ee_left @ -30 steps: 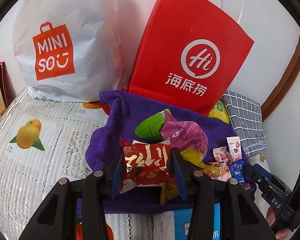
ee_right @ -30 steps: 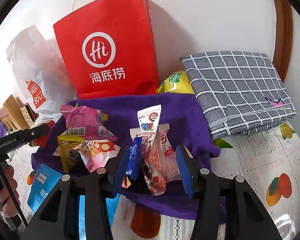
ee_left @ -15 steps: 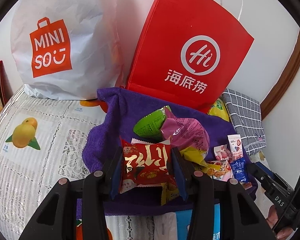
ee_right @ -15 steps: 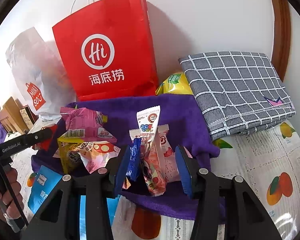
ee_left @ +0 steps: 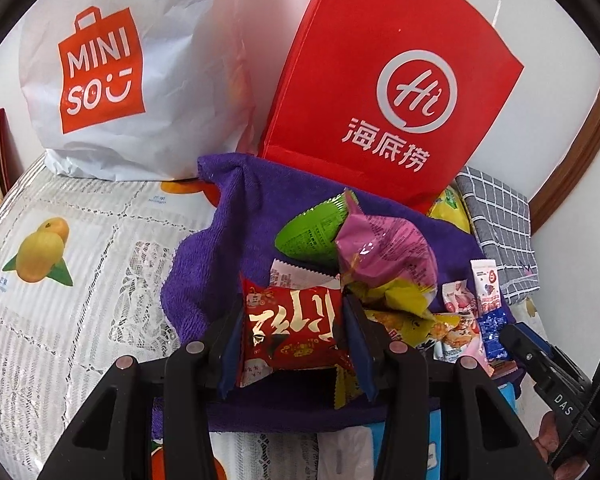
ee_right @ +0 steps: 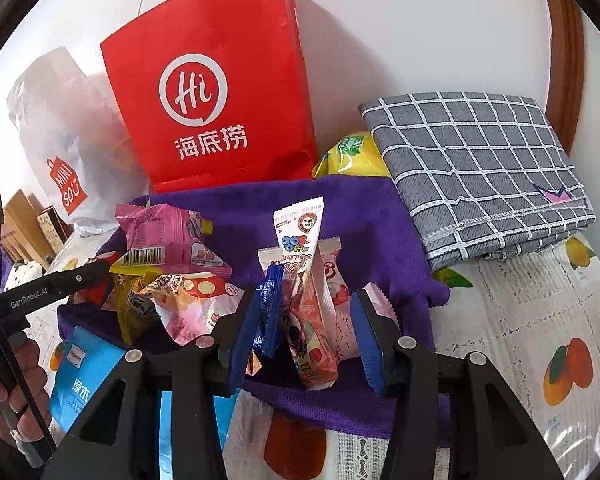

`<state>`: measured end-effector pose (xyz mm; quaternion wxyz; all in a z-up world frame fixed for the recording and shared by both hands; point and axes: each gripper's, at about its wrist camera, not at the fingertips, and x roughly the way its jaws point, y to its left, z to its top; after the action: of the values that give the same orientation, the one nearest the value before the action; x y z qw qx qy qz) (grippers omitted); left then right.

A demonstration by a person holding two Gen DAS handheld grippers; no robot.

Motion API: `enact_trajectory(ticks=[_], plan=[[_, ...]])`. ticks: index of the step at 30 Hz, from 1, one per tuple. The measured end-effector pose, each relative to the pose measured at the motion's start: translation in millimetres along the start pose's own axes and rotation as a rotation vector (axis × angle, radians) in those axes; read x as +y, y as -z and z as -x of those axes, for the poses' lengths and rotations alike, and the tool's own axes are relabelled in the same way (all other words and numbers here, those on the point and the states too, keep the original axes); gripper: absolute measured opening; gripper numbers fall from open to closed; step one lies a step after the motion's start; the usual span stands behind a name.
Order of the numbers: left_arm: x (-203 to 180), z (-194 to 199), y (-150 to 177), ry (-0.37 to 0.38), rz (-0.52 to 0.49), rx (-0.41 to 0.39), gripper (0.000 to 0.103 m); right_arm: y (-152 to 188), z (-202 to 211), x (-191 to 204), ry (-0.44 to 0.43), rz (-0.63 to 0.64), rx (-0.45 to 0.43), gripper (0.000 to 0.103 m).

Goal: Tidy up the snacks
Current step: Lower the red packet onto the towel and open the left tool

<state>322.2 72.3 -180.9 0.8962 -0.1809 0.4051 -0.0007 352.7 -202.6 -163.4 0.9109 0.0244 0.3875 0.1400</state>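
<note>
My left gripper (ee_left: pixel 294 334) is shut on a red snack packet (ee_left: pixel 294 328) with gold lettering, held just above the purple towel (ee_left: pixel 236 236). Behind it lie a green packet (ee_left: pixel 312 232) and a pink packet (ee_left: pixel 384 248). My right gripper (ee_right: pixel 306 336) stands around a bunch of small packets: a blue one (ee_right: pixel 269 312), a pink strawberry one (ee_right: pixel 312 344) and a white stick with blueberries (ee_right: pixel 296 232). Its jaws have a gap on the right side. More pink packets (ee_right: pixel 168 236) lie to its left on the towel (ee_right: pixel 360 232).
A red paper bag (ee_left: pixel 392 92) and a white MINISO bag (ee_left: pixel 112 76) stand against the wall behind the towel. A folded grey checked cloth (ee_right: pixel 476 164) lies at the right, a yellow packet (ee_right: pixel 352 156) beside it. A blue packet (ee_right: pixel 80 376) lies at the front. The tablecloth (ee_left: pixel 60 280) has fruit prints.
The left gripper has moved slightly forward and left with the red packet held. The right gripper has narrowed a little around the small packets.
</note>
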Motion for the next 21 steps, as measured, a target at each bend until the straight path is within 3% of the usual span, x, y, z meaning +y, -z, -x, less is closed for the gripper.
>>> enact_trajectory(ticks=[21], plan=[[-5.6, -11.5, 7.3, -0.041, -0.038, 0.033, 0.049, 1.9, -5.1, -1.4, -0.002, -0.003, 0.011, 0.047]])
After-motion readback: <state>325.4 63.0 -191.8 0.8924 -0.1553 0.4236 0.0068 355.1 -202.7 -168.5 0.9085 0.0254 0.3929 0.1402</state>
